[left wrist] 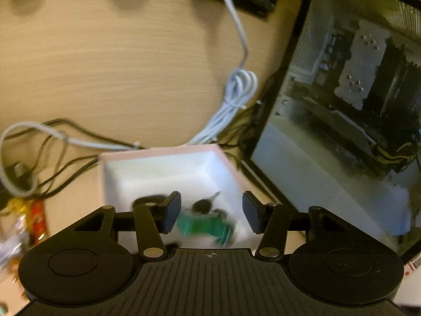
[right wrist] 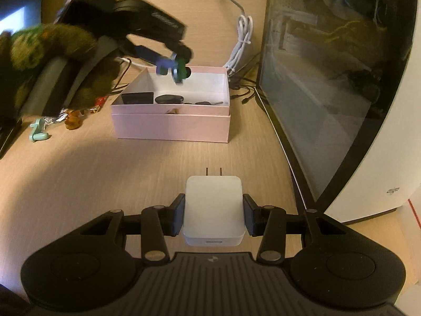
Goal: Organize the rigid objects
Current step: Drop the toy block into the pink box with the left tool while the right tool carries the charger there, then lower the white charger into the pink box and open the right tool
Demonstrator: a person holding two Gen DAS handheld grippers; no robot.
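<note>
Your right gripper (right wrist: 213,214) is clamping the white charger (right wrist: 213,205) by its sides, prongs pointing ahead, low over the wooden desk (right wrist: 105,173) and short of the pink box (right wrist: 171,129). Your left gripper (left wrist: 211,212) is hanging above that box (left wrist: 168,168), and a green toy (left wrist: 205,225) is sitting blurred between its spread pads, apparently free of them. A computer case (right wrist: 342,92) is standing just right of the box, white cable (left wrist: 236,92) coiled beside it.

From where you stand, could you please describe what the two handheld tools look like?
Both tools, left and right, are matte black with ribbed bases, round side discs, silver pivot pins and dark blue pads. A fuzzy green-brown sleeve covers the left arm.
</note>
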